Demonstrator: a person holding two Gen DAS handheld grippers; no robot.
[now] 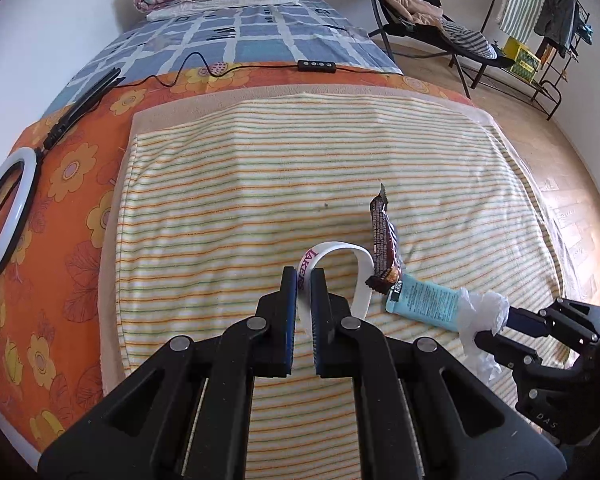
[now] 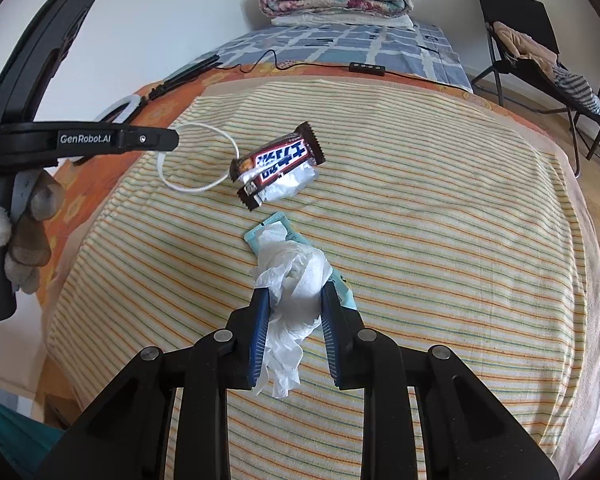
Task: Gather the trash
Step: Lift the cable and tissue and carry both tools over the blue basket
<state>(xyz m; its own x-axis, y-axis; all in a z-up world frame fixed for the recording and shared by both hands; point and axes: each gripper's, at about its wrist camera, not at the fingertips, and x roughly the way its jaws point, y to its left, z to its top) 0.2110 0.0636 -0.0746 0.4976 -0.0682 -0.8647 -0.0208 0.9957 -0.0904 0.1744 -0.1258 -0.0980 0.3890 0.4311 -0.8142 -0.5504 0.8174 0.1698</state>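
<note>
Left wrist view: left gripper (image 1: 304,280) is pinching the white wristband (image 1: 342,264) between nearly closed jaws, its loop arching toward 1 o'clock. Right gripper (image 2: 294,296) is squeezing a crumpled white tissue (image 2: 296,280) at a narrow gap, lying over the teal packet (image 2: 268,230). Chocolate wrapper (image 2: 278,168) is lying on the striped towel (image 2: 440,220) at 12 o'clock, just beyond the packet.

Bright, even daylight fills both views, apparently entering from the right. Shadows on the striped towel (image 1: 300,184) are soft and faint. Focus is sharp near each gripper; strong fisheye bending and dark vignetting mark the edges.
</note>
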